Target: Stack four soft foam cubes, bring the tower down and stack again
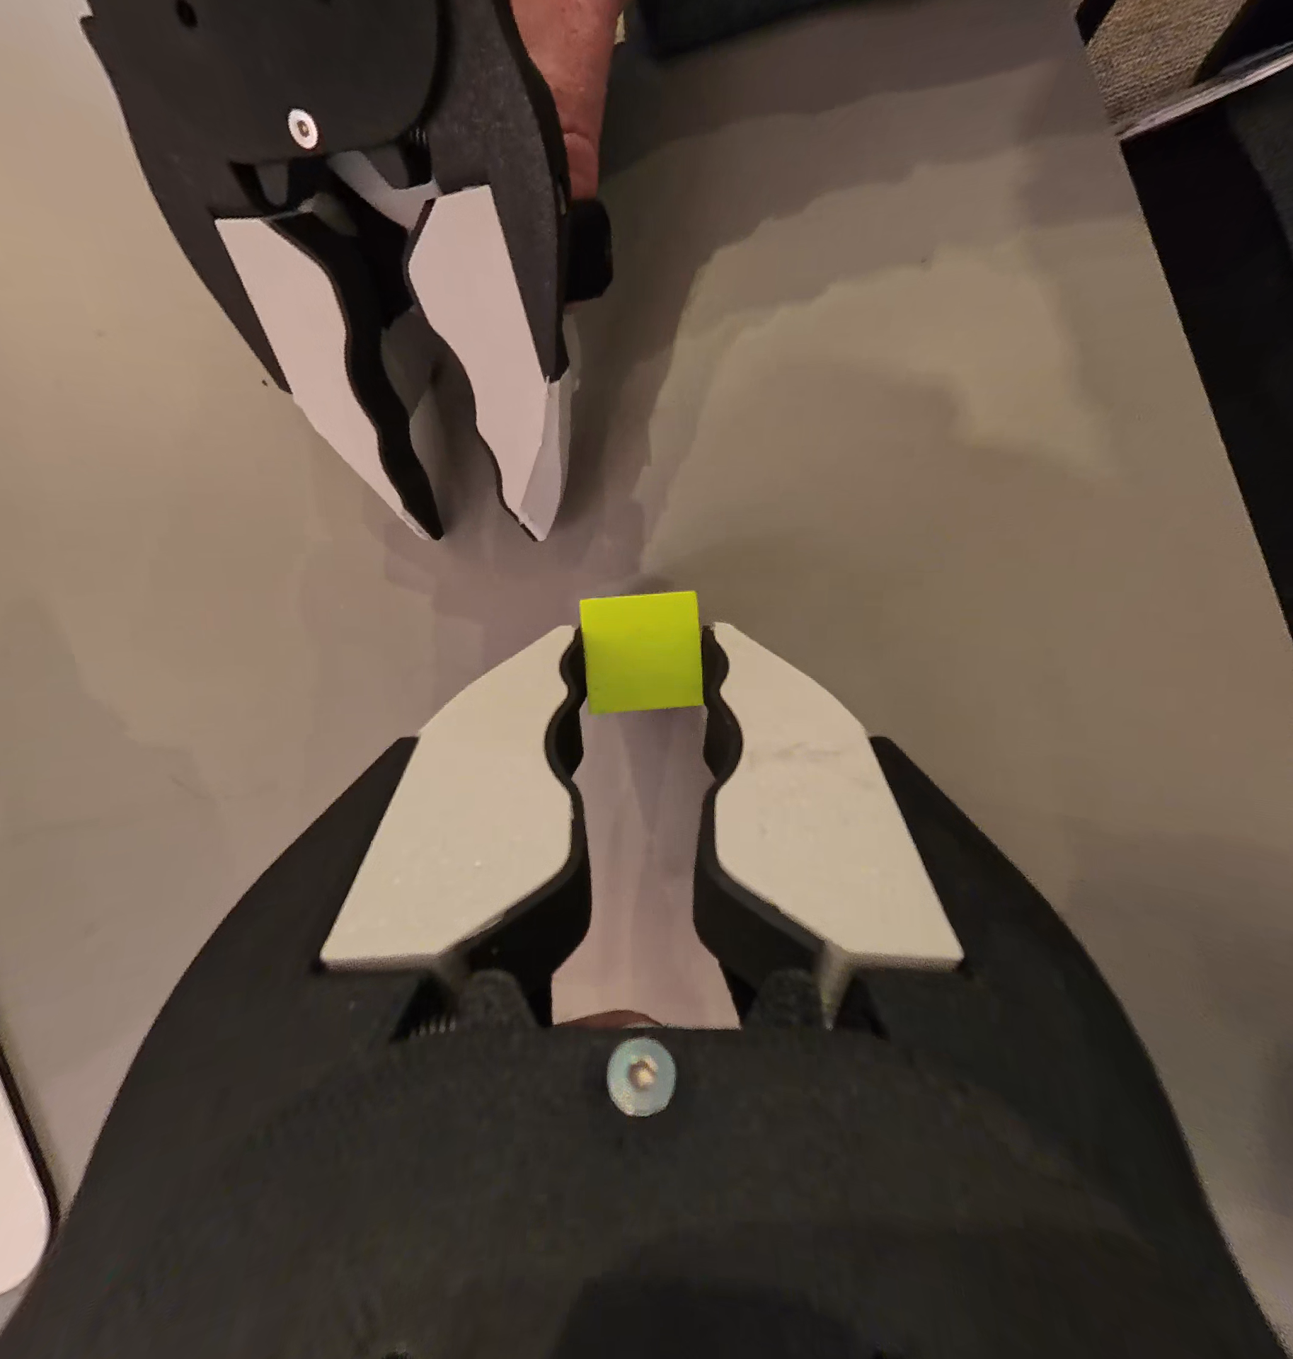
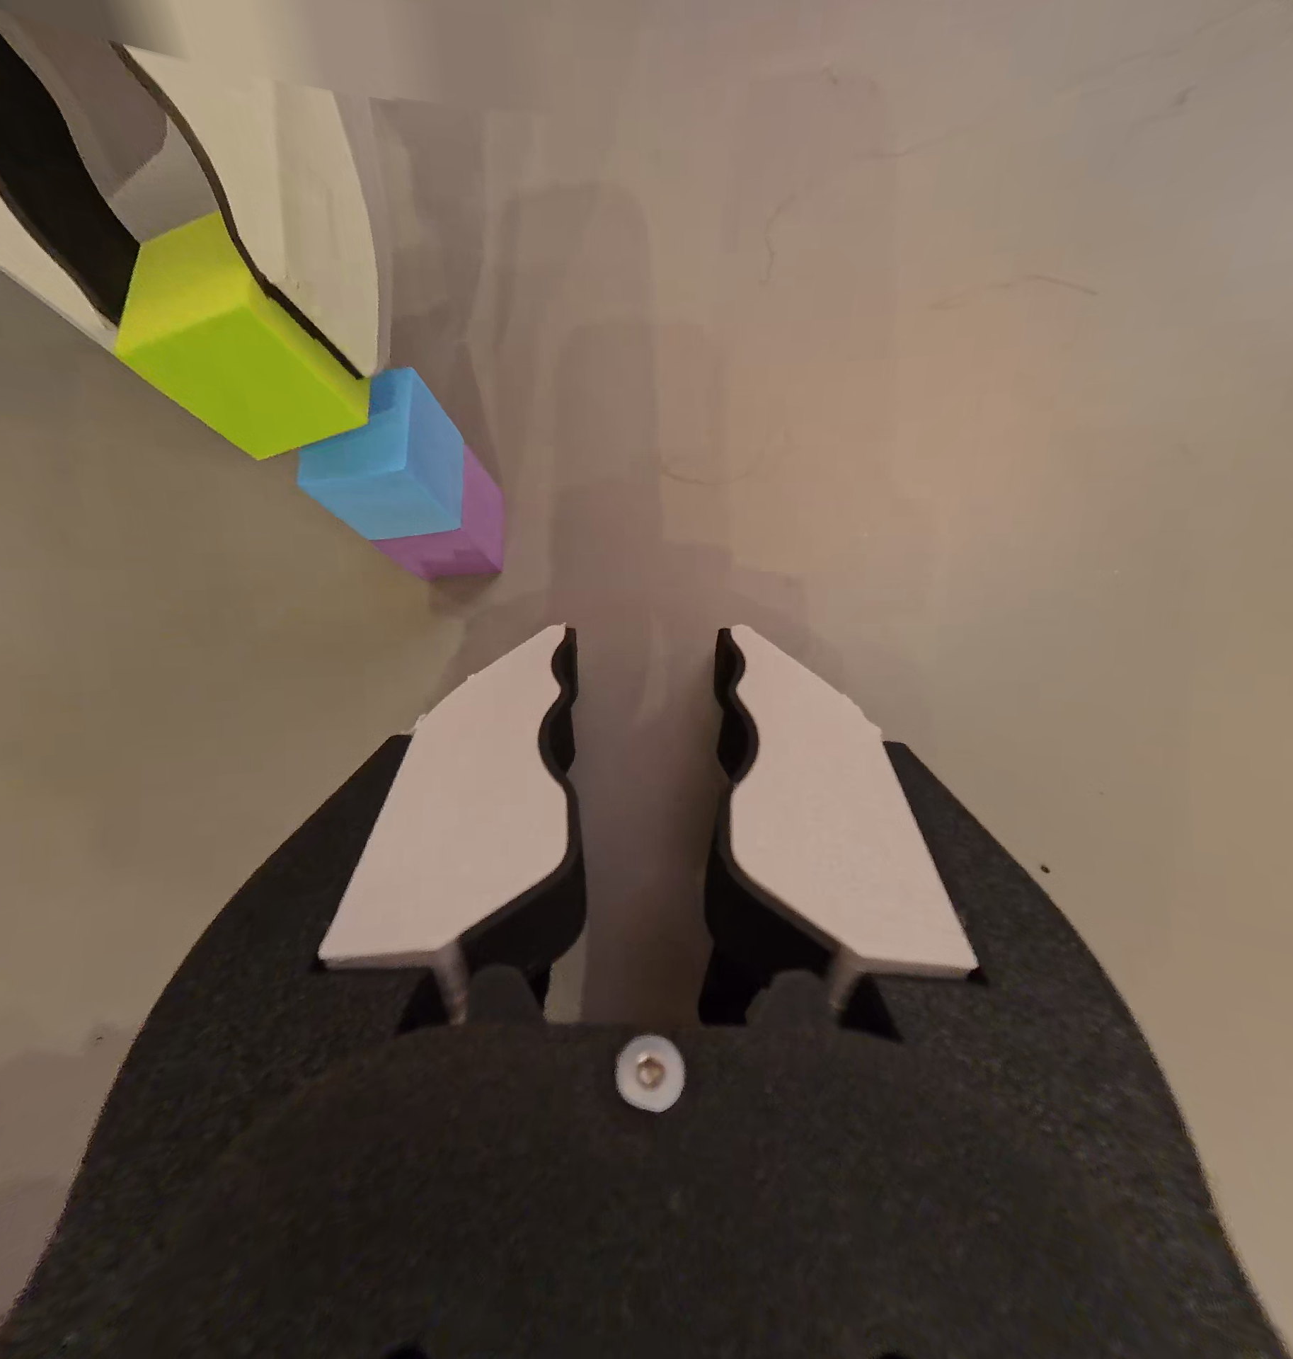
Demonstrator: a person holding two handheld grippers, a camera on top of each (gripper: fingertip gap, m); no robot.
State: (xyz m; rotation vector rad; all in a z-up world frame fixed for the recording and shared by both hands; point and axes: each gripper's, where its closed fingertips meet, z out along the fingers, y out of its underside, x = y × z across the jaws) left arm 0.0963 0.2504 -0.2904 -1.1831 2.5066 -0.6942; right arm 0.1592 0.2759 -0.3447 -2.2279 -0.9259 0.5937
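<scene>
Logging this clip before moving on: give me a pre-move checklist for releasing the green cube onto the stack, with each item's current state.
1. Left gripper clamps green cube: ok.
2. Blue cube sits on purple cube: ok.
3. Green cube squarely over blue: not ok, looks offset.
4. Green resting on blue: cannot tell.
5. Right gripper open, holding nothing, clear of stack: ok.
6. Fourth cube in view: not ok.

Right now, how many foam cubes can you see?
3. A lime cube is pinched in the left claw, sitting atop a blue cube, which rests on a purple cube on the table. A fourth is not visible and may be out of frame.
</scene>
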